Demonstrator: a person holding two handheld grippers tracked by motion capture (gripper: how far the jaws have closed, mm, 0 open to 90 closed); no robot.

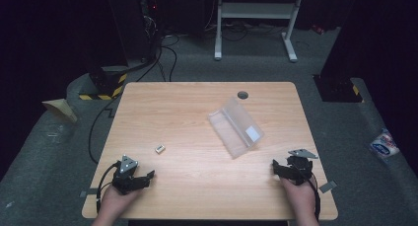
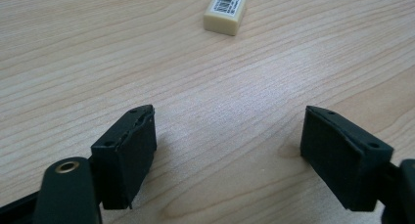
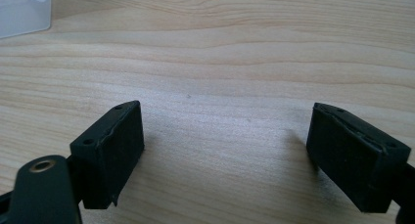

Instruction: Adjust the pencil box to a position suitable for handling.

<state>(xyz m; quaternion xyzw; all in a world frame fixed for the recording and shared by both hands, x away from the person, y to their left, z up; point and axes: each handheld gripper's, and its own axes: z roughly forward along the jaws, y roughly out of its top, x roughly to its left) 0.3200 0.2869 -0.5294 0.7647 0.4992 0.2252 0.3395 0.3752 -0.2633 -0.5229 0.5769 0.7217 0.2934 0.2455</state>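
Eraser point(image 1: 159, 148) lies loose on the table point(image 1: 197, 186), just ahead of the left gripper point(image 1: 148, 179); clear case point(image 1: 235, 126) sits mid-table. Both left and right gripper point(image 1: 277, 168) are held wide, empty. Small eraser is easily nudged away if approached off-centre.

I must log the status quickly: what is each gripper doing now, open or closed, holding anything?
Left gripper: open, empty, above the bare wooden table.
Right gripper: open, empty.

Clear plastic case point(image 3: 22, 11) cut off at right gripper view's top-left corner; eraser point(image 2: 225, 11) label unreadable.
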